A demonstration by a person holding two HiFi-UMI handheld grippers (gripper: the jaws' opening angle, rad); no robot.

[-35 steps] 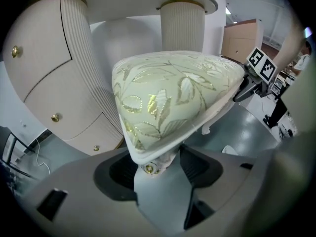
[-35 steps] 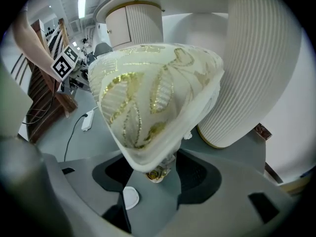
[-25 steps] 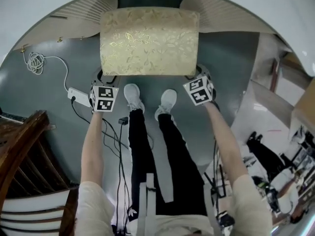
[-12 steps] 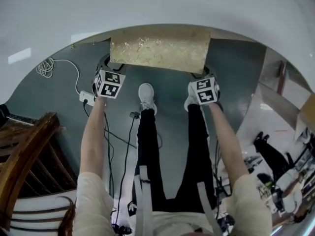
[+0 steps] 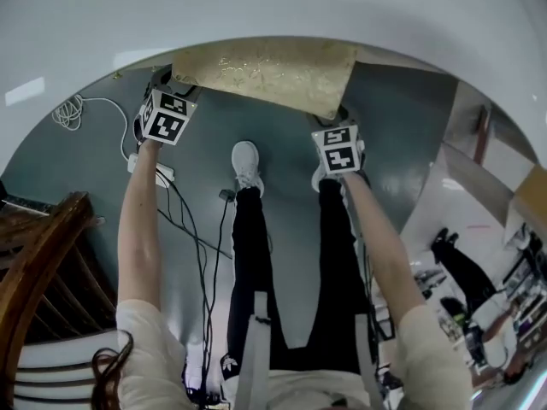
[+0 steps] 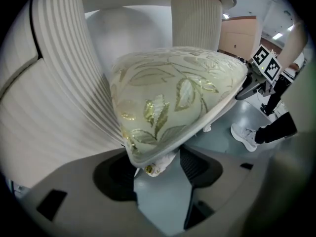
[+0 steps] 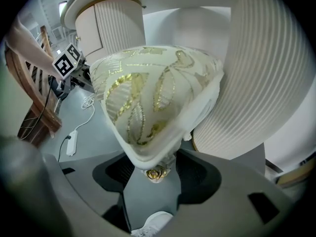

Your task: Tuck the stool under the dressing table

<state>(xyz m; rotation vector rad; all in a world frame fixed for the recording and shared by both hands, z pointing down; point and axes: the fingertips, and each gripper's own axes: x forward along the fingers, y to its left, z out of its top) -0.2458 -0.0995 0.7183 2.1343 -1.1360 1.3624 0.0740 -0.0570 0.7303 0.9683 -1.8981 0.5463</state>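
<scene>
A: Largest first. The white dressing table (image 5: 273, 7) with a curved top fills the upper part of the head view. Its white ribbed pedestals (image 6: 59, 83) flank the kneehole. Where is the stool against it?

B: Rectangular stool with cream, gold-leaf cushion (image 5: 265, 73). Its far part is beneath the table's front edge. The near edge and both near corners are out over the grey floor (image 5: 282, 212). By my reading, partly tucked.

A: Long axis?

B: It runs across, roughly along the table's front edge, but skewed. The left end lies deeper under the table than the right.

A: Grippers?

B: Left gripper (image 6: 158, 157): jaws closed on the stool's near left corner, cushion rim pinched between them. A small gold rosette (image 6: 150, 169) hangs just under the rim. Right gripper (image 7: 159, 164): same hold on the near right corner, jaws pressed on the rim. Both sit on the side of the stool away from the table, so the stool lies straight ahead of them, toward the kneehole.

A: Which hand is nearer the table?

B: Left. Judgement: the remaining push goes toward the table, and the right end needs more travel to square the stool between the pedestals. Watch the right corner against the right-hand pedestal (image 7: 261, 73), as the two are near each other.
</scene>
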